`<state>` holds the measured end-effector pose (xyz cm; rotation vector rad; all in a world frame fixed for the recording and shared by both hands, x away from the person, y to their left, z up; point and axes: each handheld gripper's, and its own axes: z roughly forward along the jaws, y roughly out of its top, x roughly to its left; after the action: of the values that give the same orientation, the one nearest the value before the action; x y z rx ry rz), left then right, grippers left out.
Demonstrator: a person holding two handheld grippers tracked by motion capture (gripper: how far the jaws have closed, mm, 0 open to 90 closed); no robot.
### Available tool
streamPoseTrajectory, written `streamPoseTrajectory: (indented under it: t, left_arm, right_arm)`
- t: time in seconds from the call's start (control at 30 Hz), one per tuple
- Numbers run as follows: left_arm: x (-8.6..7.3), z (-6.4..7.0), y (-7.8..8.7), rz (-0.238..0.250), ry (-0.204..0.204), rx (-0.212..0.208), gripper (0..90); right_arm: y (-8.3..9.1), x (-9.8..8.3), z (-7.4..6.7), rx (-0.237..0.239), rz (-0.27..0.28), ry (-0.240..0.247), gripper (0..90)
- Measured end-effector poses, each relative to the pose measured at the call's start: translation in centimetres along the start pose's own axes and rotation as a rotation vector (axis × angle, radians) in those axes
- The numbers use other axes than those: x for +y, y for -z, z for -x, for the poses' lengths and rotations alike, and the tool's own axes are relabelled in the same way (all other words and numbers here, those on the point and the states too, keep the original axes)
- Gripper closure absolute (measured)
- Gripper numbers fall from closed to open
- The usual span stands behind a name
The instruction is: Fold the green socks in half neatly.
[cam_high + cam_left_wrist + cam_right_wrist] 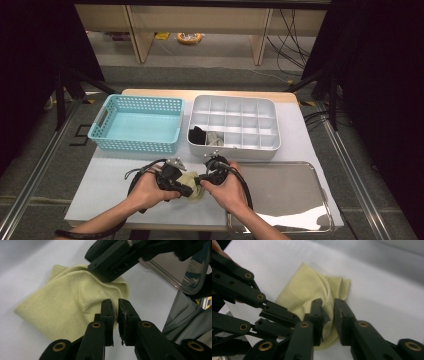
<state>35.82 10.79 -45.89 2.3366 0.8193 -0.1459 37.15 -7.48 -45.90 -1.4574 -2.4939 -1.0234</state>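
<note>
A pale yellow sock [192, 181] [67, 302] [309, 292] lies folded on the white table cover near the front edge, between both hands. My left gripper [188, 190] [116, 308] comes in from the left. Its jaws are almost together and pinch the sock's edge. My right gripper [201, 180] [328, 307] comes in from the right. Its jaws stand a little apart, with a fold of the sock between them and no visible press on it. In the left gripper view the right gripper's jaw tips rest on the sock's far edge.
A teal perforated basket [135, 125] stands at the back left. Beside it is a white divided box [232, 149] with a dark and a light item [204, 135] in its front left cells. A shiny metal tray [285, 192] lies right of my hands.
</note>
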Motion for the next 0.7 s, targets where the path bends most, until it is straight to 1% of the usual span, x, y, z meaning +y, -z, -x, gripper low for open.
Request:
streamPoseTrajectory:
  t: [0.03, 0.07, 0.1, 0.13, 0.17, 0.2, 0.23, 0.27, 0.3, 0.33, 0.37, 0.4, 0.43, 0.47, 0.5, 0.53, 0.57, 0.6, 0.63, 0.67, 0.7]
  left_arm:
    - [0.0, 0.0, -0.1, -0.005, -0.010, 0.003, 82.0]
    - [0.0, 0.0, -0.2, -0.014, -0.015, 0.004, 82.1]
    - [-0.1, 0.0, -0.3, -0.017, -0.012, 0.005, 82.2]
    - [-0.1, -0.1, -0.3, -0.031, -0.029, 0.007, 82.2]
    - [-0.1, -0.1, -0.4, -0.026, -0.022, 0.008, 82.2]
    - [-0.2, -0.2, -0.4, -0.021, -0.018, 0.005, 82.2]
    - [-0.2, -0.1, -0.5, -0.012, -0.002, 0.002, 82.1]
    - [-0.2, -0.3, -0.4, -0.013, -0.007, 0.005, 81.9]
    - [-0.3, -0.3, -0.3, 0.002, 0.004, 0.008, 81.5]
    - [-0.3, -0.4, -0.1, 0.005, -0.001, 0.009, 80.9]
    - [-0.4, -0.5, 0.2, 0.016, 0.008, 0.009, 80.0]
    - [-0.4, -0.6, 0.5, 0.031, 0.020, 0.015, 78.7]
    - [-0.4, -0.8, 0.9, 0.050, 0.025, 0.012, 77.5]
    - [-0.4, -1.1, 1.3, 0.067, 0.031, 0.013, 77.4]
    - [-0.4, -1.3, 1.8, 0.085, 0.037, 0.026, 77.9]
    - [-0.3, -1.6, 2.2, 0.099, 0.041, 0.042, 79.2]
    - [-0.3, -2.0, 2.5, 0.102, 0.044, 0.062, 80.6]
    - [-0.3, -2.5, 2.8, 0.096, 0.040, 0.085, 81.7]
    - [-0.3, -2.9, 2.9, 0.111, 0.072, 0.089, 82.6]
    - [-0.3, -3.4, 3.0, 0.112, 0.077, 0.099, 83.3]
    - [-0.4, -3.6, 3.0, 0.115, 0.083, 0.113, 83.8]
  right_arm:
    - [-0.1, -0.1, 0.0, -0.002, -0.004, 0.004, 79.8]
    - [-0.2, -0.2, -0.1, -0.003, -0.009, -0.003, 81.2]
    - [-0.3, -0.3, -0.1, -0.008, -0.013, 0.004, 81.8]
    - [-0.4, -0.4, -0.1, -0.014, -0.019, 0.006, 82.4]
    - [-0.4, -0.5, 0.0, -0.020, -0.022, 0.010, 82.8]
    - [-0.6, -0.5, 0.1, -0.019, -0.015, 0.024, 83.1]
    - [-0.7, -0.6, 0.1, -0.027, -0.021, 0.018, 83.2]
    - [-0.7, -0.7, 0.1, -0.025, -0.028, 0.013, 83.2]
    - [-0.8, -0.7, 0.1, -0.027, -0.029, 0.002, 83.1]
    - [-0.9, -0.7, 0.2, -0.025, -0.028, 0.006, 82.8]
    - [-0.9, -0.7, 0.2, -0.016, -0.030, 0.006, 82.4]
    - [-0.9, -0.7, 0.2, -0.040, -0.031, 0.003, 81.6]
    - [-0.9, -0.7, 0.2, -0.009, -0.014, 0.023, 80.2]
    - [-0.8, -0.7, 0.2, -0.013, -0.006, 0.023, 78.5]
    - [-0.7, -0.7, 0.2, -0.032, -0.015, 0.024, 77.1]
    - [-0.6, -0.6, 0.1, -0.025, -0.002, 0.017, 75.7]
    - [-0.4, -0.6, 0.0, -0.018, 0.003, 0.015, 74.6]
    - [-0.2, -0.5, 0.0, -0.022, 0.013, 0.024, 73.1]
    - [-0.1, -0.4, 0.1, -0.016, 0.038, 0.054, 71.8]
    - [0.2, -0.4, 0.0, -0.018, 0.042, 0.046, 71.2]
    - [0.3, -0.3, -0.1, -0.014, 0.057, 0.037, 71.1]
